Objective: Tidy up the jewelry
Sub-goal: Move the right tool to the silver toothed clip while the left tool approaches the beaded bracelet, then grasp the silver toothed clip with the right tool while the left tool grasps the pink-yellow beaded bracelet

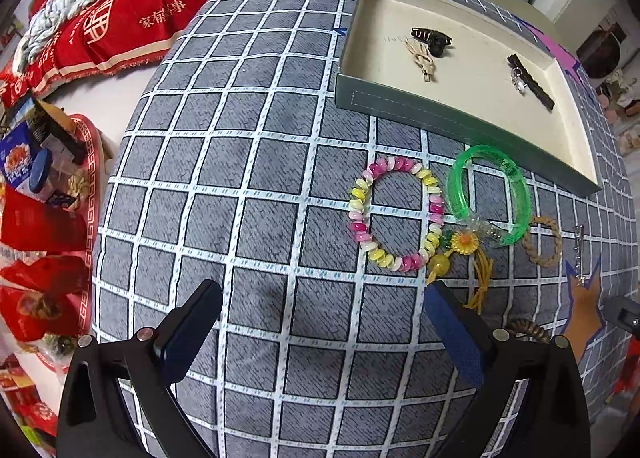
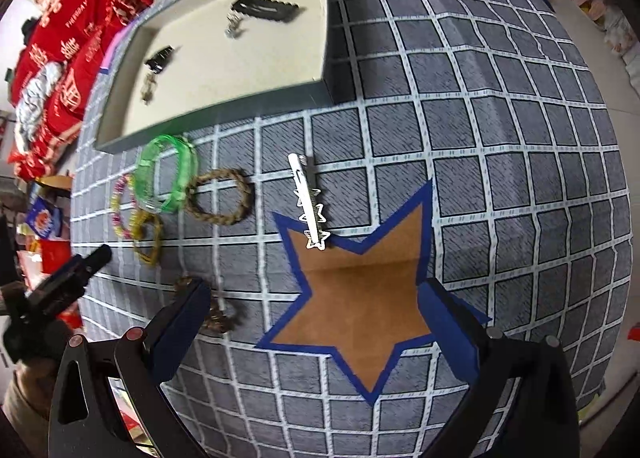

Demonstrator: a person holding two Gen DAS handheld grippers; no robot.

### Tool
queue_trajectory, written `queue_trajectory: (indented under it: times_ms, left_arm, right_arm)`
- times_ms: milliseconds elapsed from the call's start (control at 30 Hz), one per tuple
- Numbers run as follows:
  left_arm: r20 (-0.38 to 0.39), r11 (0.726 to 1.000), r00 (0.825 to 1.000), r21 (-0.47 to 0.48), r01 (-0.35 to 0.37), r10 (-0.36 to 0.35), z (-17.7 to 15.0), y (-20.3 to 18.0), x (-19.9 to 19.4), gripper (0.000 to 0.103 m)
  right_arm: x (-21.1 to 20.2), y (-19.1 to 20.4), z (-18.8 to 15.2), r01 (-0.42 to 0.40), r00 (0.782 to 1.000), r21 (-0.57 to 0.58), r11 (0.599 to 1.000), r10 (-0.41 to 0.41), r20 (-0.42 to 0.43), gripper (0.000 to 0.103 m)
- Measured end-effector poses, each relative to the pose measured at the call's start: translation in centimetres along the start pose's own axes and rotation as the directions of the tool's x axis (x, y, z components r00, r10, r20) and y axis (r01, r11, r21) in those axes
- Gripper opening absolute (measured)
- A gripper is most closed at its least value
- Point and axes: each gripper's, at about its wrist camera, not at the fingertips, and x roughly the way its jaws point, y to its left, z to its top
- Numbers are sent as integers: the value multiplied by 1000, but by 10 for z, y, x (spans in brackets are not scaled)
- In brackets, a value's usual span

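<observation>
Both my left tongs (image 1: 324, 322) and right tongs (image 2: 316, 318) hang spread, empty. I'd straddle the silver star-trimmed hair clip (image 2: 310, 201) ahead of my right crosswise.

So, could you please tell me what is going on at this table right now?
A person is sorting jewelry into a shallow tray. A few hair clips already lie inside it. The beaded bracelet, green bangle, braided rope ring and silver star clip are on the checked cloth. The left gripper and right gripper are open, holding nothing.
</observation>
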Motion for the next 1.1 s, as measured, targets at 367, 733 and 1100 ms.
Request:
queue_trajectory:
  times_ms: [367, 733, 1100]
  left_arm:
    - [-1, 1000, 1000, 20, -7, 7, 15, 3, 17, 103]
    - [3, 998, 1000, 55, -8, 8, 29, -6, 31, 95]
    - [26, 997, 1000, 83, 0, -2, 27, -34, 29, 82]
  right_arm:
    - [24, 4, 11, 96, 995, -47, 994, -97, -15, 103]
    - [46, 13, 37, 176, 984, -100, 979, -178, -11, 102]
    - [69, 59, 59, 240, 971, -187, 953, -235, 49, 88]
